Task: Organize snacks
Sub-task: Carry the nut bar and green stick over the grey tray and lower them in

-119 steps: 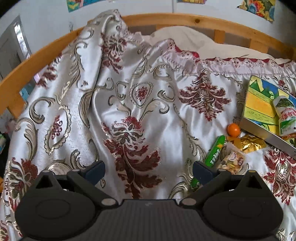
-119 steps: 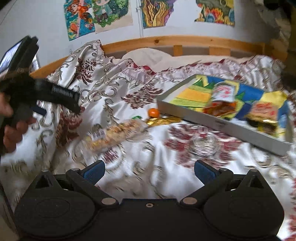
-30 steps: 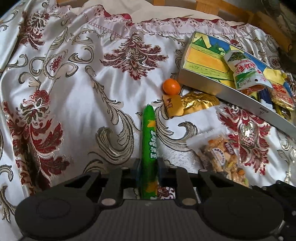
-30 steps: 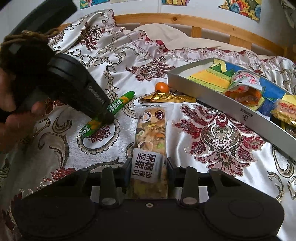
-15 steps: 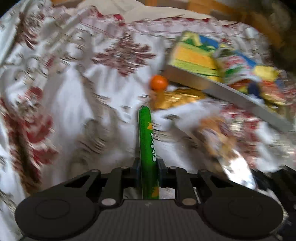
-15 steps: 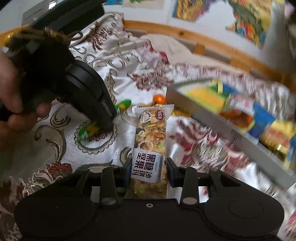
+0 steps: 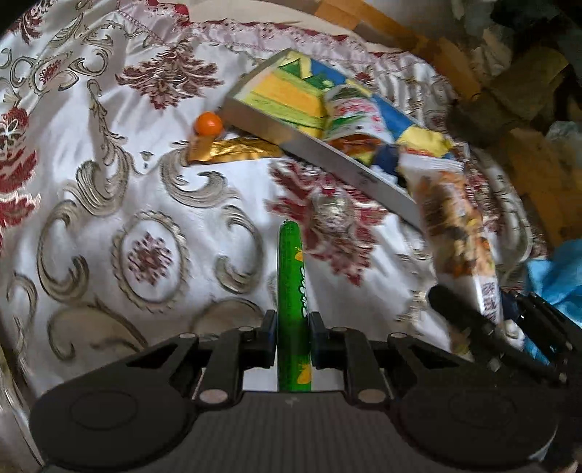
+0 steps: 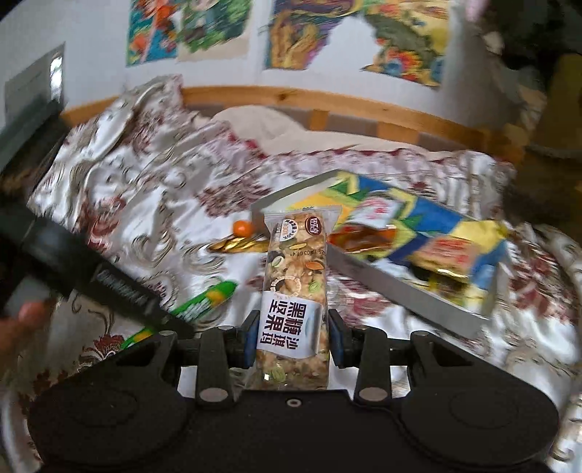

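While both grippers hang above the patterned bedspread, the grey-walled tray serves as the landmark; it lies on the cover with its near wall running slantwise, and it holds several snack packets, among them a white and red pouch and a yellow packet; just outside the tray's near corner sit a small orange ball and, touching or nearly touching it, a crumpled gold wrapper, both between the tray and the grippers; behind the tray runs a wooden bed rail, with bright paintings on the wall above it; the left gripper is clamped narrowly on a green stick snack, whose long axis runs straight out between the fingers, its free tip aimed toward the tray's near wall but well short of it, lifted off the cover; the right gripper is closed on a nut bar in clear wrapping, gripped low across its white label, its long axis also in line with the fingers and its sealed top end toward the tray's near corner, covering part of that corner in the right wrist view; the ball and gold wrapper lie just left of the bar's top; a person's fingers hold the left tool's handle.
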Motion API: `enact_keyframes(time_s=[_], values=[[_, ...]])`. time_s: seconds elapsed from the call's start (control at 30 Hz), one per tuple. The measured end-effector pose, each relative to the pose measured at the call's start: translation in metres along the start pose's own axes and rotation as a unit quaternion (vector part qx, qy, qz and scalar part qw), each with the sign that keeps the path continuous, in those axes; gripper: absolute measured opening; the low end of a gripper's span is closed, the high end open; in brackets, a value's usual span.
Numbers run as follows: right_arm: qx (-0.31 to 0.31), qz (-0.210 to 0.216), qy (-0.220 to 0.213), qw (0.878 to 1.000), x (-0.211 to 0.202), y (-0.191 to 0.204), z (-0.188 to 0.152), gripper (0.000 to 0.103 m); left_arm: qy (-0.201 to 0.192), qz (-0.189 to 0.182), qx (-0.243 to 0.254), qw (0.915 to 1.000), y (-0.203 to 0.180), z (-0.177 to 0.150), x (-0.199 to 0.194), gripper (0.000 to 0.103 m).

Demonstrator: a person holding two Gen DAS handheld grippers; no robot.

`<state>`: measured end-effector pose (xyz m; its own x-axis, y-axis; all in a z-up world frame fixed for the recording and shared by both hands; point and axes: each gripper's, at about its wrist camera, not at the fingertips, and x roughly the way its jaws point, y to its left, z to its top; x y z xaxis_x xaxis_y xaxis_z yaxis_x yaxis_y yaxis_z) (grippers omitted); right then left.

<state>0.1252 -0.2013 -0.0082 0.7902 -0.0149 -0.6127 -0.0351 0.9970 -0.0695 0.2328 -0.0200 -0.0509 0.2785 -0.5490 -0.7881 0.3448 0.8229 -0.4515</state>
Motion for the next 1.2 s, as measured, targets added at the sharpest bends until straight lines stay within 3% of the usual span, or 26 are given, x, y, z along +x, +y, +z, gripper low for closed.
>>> enact_keyframes(time_s=[0.3, 0.53, 0.63, 0.77, 0.97, 1.07, 1.2], values=[[0.079, -0.003, -0.031, 0.996, -0.048, -0.070, 0.003, 0.039, -0.088, -0.026, 0.022, 0.9955, -0.047, 0.004, -0.031, 0.019], [0.120, -0.016, -0.077, 0.990, -0.027, -0.114, 0.019, 0.039, -0.172, -0.024, 0.039, 0.9841, -0.087, 0.054, -0.019, 0.019], [0.160, -0.021, -0.061, 0.985, -0.006, -0.138, 0.019, 0.039, -0.208, -0.035, 0.071, 0.9750, -0.103, 0.073, 0.003, 0.019], [0.181, -0.052, -0.044, 0.981, 0.015, -0.164, 0.019, 0.039, -0.213, -0.039, 0.061, 0.9743, -0.119, 0.100, 0.043, 0.019], [0.243, -0.056, -0.027, 0.968, 0.036, -0.201, 0.022, 0.040, -0.213, -0.017, 0.080, 0.9738, -0.146, 0.125, 0.096, 0.019], [0.236, -0.077, -0.015, 0.968, 0.050, -0.210, 0.024, 0.040, -0.202, 0.003, 0.091, 0.9752, -0.157, 0.131, 0.118, 0.019], [0.254, -0.075, -0.001, 0.964, 0.070, -0.225, 0.025, 0.040, -0.184, 0.040, 0.122, 0.9744, -0.170, 0.137, 0.139, 0.019]])
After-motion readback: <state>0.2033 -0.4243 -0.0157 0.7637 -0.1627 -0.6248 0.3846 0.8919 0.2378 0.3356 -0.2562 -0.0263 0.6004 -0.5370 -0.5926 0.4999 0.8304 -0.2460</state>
